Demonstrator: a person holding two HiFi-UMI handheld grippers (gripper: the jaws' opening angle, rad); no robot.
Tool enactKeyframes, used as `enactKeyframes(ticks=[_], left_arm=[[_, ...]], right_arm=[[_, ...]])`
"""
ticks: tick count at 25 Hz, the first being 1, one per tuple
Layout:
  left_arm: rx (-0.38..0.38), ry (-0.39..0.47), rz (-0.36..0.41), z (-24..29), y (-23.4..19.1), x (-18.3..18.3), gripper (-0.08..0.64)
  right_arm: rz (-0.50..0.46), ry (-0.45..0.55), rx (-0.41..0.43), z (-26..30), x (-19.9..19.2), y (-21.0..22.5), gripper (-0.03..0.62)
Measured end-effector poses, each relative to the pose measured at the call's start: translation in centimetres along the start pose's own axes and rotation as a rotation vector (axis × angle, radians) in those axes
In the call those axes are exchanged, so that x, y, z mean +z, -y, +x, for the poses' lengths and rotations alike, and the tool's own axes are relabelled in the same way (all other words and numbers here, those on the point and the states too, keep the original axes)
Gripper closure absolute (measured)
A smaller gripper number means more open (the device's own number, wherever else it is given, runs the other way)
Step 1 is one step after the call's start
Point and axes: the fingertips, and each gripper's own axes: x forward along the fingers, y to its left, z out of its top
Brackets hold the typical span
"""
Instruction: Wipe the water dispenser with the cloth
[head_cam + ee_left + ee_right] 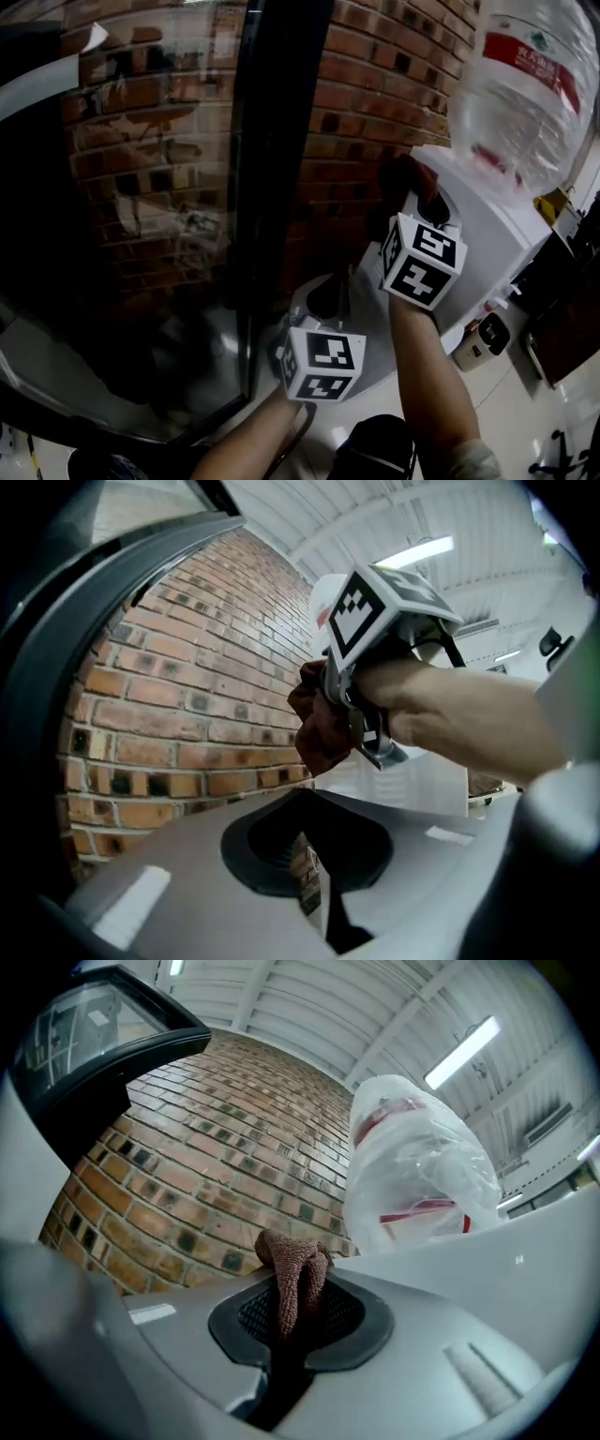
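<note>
The white water dispenser (487,244) stands at the right against the brick wall, with a clear bottle (525,84) upside down on top. My right gripper (417,202) is shut on a dark brown cloth (405,180) and holds it at the dispenser's upper left edge. In the right gripper view the cloth (292,1265) hangs bunched between the jaws of the right gripper (298,1312), with the bottle (417,1166) just beyond. My left gripper (326,298) sits lower and to the left, beside the dispenser. It (305,850) holds nothing and its jaws stand almost together. From there I see the cloth (317,728) against the dispenser (412,780).
A brick wall (375,94) runs behind the dispenser. A tall black frame (272,141) with a reflective glass pane stands to the left. A small white appliance (483,339) sits on the floor to the right, next to a dark cabinet (562,309).
</note>
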Motion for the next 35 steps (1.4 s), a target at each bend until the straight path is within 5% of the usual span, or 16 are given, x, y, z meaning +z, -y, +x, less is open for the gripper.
enactKeyframes(ticks=[10,19,35], left_arm=[[0.004,0.043,-0.078,1.2,-1.3,1.3,0.560],[0.000,-0.022,-0.043,0.7,-1.4,-0.7,0.560],[0.041,-0.227,-0.021,0.9,-1.8,-11.6,0.560]], right_arm=[[-0.021,-0.019,-0.057,2.7,0.7,0.8,0.546],[0.030,-0.096,-0.049,3.7,-1.1,0.0,0.545],[0.102,-0.358,-0.072,-2.3,-17.5,-1.0,0.542]])
